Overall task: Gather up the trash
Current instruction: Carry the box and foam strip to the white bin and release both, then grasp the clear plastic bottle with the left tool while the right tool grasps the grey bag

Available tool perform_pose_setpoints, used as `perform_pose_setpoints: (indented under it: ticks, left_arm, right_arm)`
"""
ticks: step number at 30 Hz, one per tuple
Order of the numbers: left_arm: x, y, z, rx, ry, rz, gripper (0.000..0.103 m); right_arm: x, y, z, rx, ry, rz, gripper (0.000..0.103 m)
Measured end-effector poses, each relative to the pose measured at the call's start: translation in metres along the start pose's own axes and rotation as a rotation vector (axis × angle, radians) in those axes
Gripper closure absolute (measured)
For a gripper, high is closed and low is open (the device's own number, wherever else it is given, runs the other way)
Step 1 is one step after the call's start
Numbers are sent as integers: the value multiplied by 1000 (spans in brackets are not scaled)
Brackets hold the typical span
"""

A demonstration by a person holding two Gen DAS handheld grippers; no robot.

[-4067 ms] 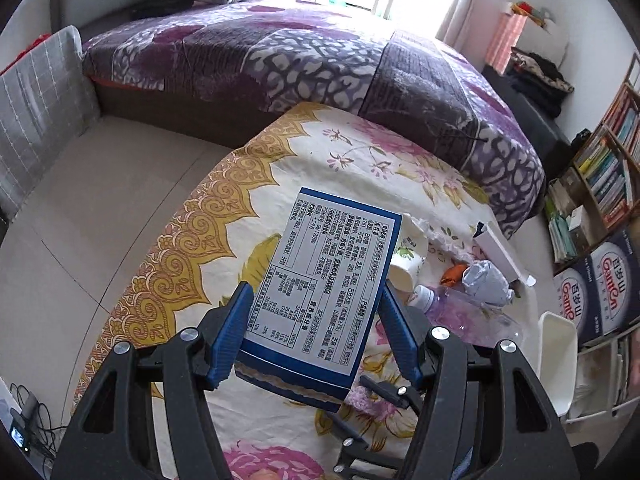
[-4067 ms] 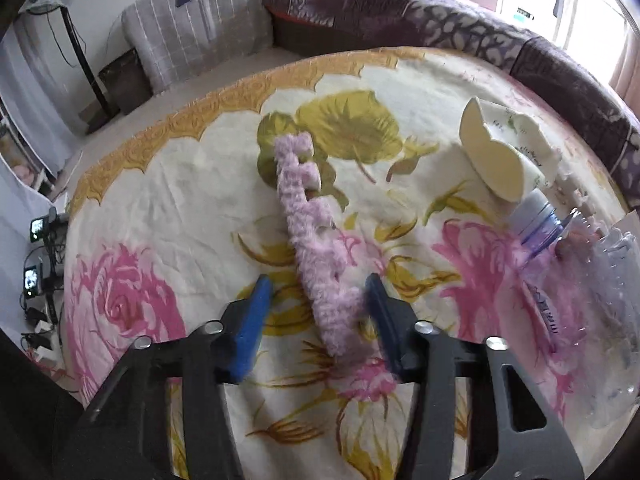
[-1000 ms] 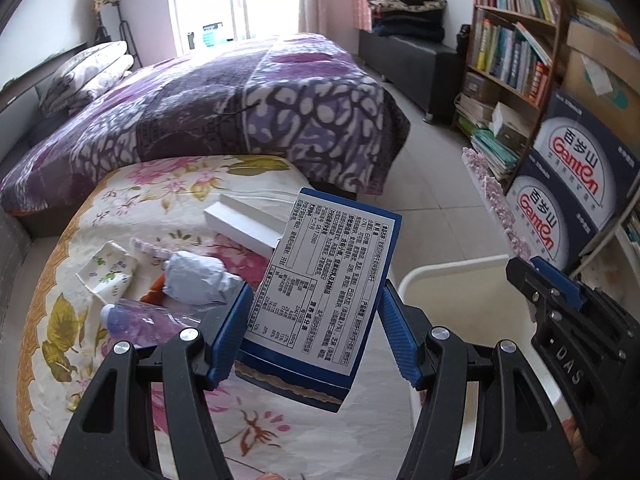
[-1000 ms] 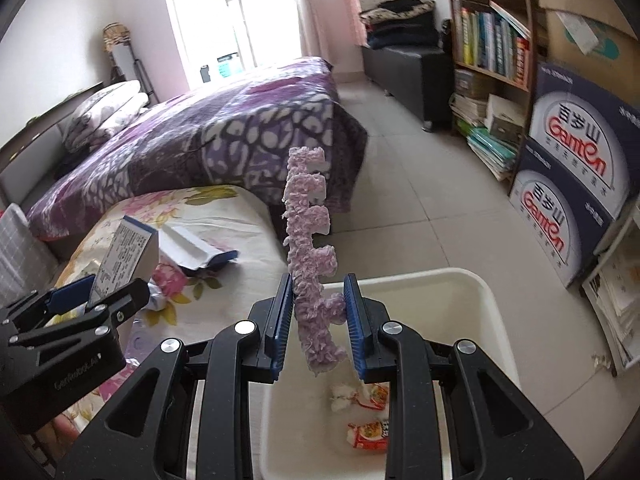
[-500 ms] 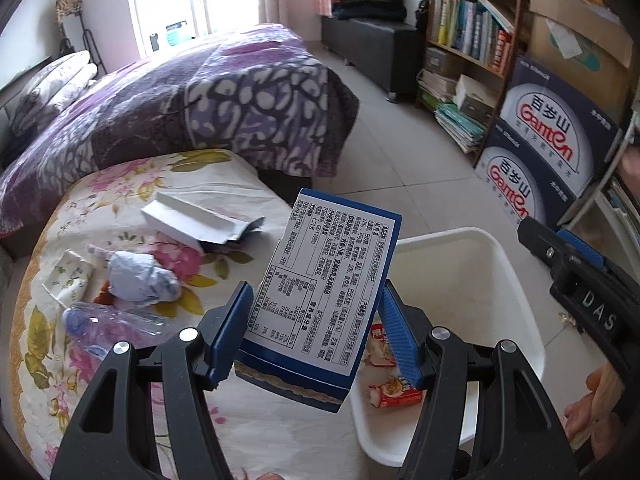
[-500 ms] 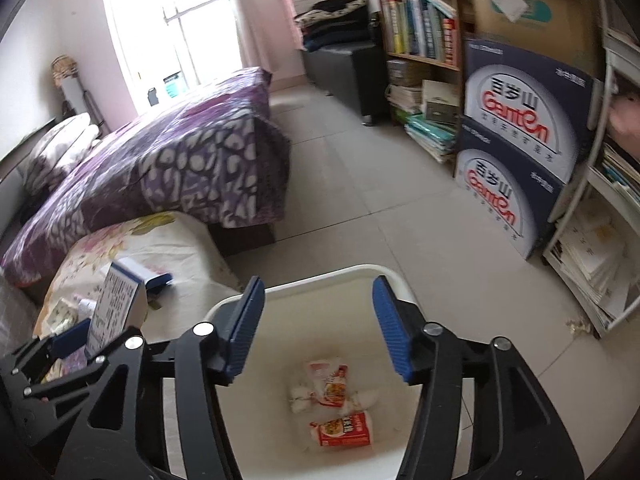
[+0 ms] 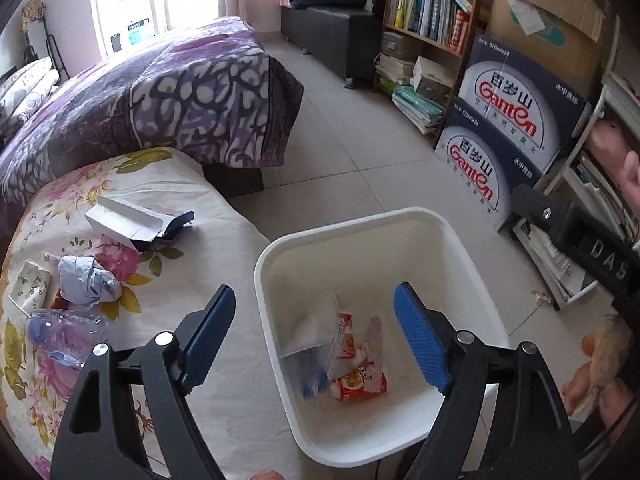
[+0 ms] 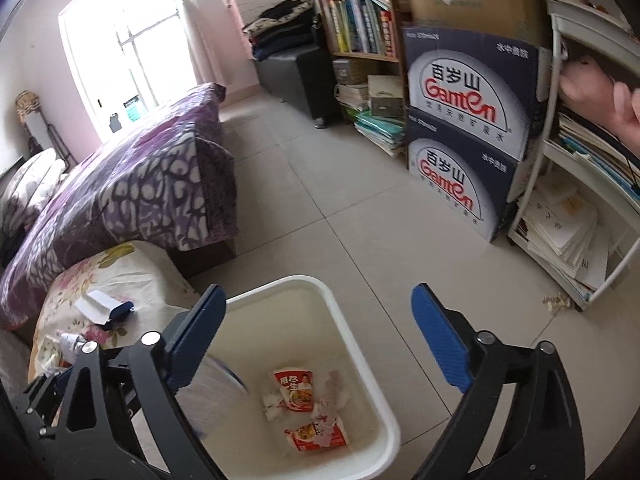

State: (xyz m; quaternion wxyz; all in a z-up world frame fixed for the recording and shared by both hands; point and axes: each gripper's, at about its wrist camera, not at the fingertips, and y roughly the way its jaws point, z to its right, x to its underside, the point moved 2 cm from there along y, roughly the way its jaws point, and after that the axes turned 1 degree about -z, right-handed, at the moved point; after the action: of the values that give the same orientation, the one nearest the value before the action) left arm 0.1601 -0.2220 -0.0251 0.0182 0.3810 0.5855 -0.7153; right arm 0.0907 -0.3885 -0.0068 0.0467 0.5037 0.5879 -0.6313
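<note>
White bin (image 7: 472, 248) below left gripper (image 7: 320, 340) — jaws spread.

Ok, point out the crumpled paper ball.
In the left wrist view, the crumpled paper ball lies on the floral cloth, left of the white bin.

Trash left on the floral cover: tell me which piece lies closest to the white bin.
The opened white carton with the dark blue end. It sits nearest the bin; the crumpled paper, plastic bottle and paper cup lie farther left.
</note>
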Motion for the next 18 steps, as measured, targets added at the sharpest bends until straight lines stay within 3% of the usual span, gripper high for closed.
perform_pose_setpoints:
  ticks: [5, 9, 15, 18]
  left_arm:
    - [3, 6, -16, -64, -35, -26, 21]
    - [6, 6, -49, -185, -122, -34, 20]
    - [16, 0, -124, -383, -357, -58, 15]
    - [26, -5, -169, -454, -526, -79, 15]
  right_arm:
    - [2, 8, -2, -45, 40, -49, 12]
    - [7, 12, -17, -69, 13, -69, 11]
    - [14, 17, -45, -108, -27, -91, 10]
    - [18, 18, -59, -121, -53, -99, 10]
